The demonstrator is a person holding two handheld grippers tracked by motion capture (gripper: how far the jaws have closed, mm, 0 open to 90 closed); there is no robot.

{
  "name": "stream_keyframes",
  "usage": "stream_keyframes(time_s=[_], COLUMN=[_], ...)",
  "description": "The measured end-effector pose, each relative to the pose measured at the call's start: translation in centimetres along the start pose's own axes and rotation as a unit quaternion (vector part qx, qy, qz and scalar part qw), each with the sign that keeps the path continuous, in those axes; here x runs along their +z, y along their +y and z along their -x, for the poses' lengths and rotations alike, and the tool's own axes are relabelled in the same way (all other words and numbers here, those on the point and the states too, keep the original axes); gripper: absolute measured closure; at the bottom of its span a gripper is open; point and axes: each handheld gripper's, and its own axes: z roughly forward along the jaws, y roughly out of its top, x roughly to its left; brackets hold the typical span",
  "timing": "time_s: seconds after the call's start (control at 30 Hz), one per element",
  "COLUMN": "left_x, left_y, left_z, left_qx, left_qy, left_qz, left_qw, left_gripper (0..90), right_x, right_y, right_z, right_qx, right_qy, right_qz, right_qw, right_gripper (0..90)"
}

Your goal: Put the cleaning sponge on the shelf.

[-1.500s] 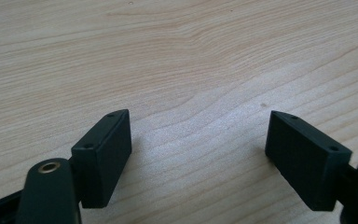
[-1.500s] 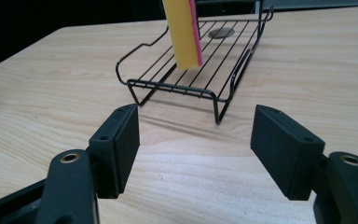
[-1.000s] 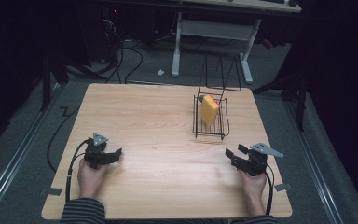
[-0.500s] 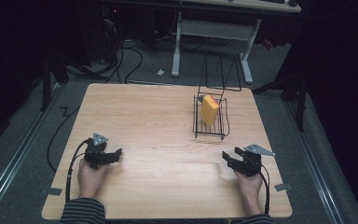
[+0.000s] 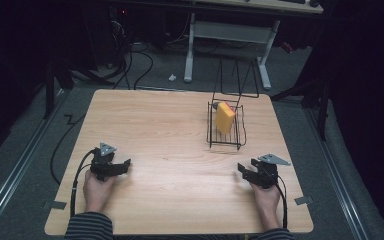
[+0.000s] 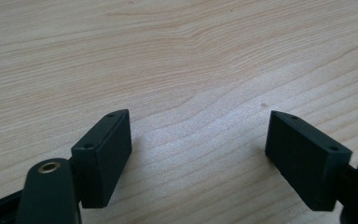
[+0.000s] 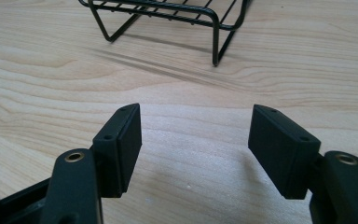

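A yellow block (image 5: 224, 117) stands upright in a black wire rack (image 5: 226, 144) on the right half of the wooden table (image 5: 170, 130). My left gripper (image 5: 125, 166) rests near the front left, held by a hand, with its jaws pointing right. In the left gripper view it (image 6: 198, 116) is open over bare wood. My right gripper (image 5: 244, 171) sits near the front right, in front of the rack, with its jaws pointing left. In the right gripper view it (image 7: 196, 109) is open with nothing between the pads, and the rack's feet (image 7: 214, 28) stand a short way ahead.
Cables (image 5: 62, 145) trail off the table's left edge to the floor. A white desk frame (image 5: 225, 35) and more cables stand on the floor beyond the far edge. Tape tabs (image 5: 303, 200) mark the front corners.
The right gripper has shifted slightly to the left. The left gripper, the rack and the yellow block have stayed where they were.
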Motion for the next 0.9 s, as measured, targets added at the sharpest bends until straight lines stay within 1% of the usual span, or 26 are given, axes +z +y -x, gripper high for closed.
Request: stream_keyframes(time_s=[0.07,0.17,0.23,0.27,0.37,0.43,0.9], left_x=[0.0,0.0,0.0,0.0,0.0,0.0,0.0], left_y=[0.0,0.0,0.0,0.0,0.0,0.0,0.0], left_z=[0.0,0.0,0.0,0.0,0.0,0.0,0.0], left_qx=[0.000,0.000,0.000,0.000,0.000,0.000,0.000], left_qy=[0.000,0.000,-0.001,0.000,0.000,0.000,-0.001], left_qz=[0.001,0.001,0.000,0.000,0.000,0.000,0.000], left_qw=[1.0000,1.0000,1.0000,1.0000,1.0000,1.0000,1.0000], left_gripper=[23.1,23.1,23.1,23.2,23.2,23.2,23.1], right_x=[0.0,0.1,0.4,0.7,1.0,1.1,1.2], right_y=[0.0,0.0,0.2,0.3,0.4,0.4,0.4], right_z=[0.1,0.0,-0.2,-0.3,-0.9,-1.0,-1.0], right_qx=[0.001,-0.005,-0.013,-0.022,-0.041,-0.049,-0.050], right_qy=[-0.002,-0.011,-0.018,-0.025,-0.039,-0.044,-0.043], right_qz=[0.000,-0.007,-0.025,-0.038,-0.054,-0.055,-0.057], right_qw=[1.0000,0.9999,0.9994,0.9987,0.9969,0.9963,0.9962], right_gripper=[35.2,34.8,34.2,34.2,34.0,33.9,31.5])
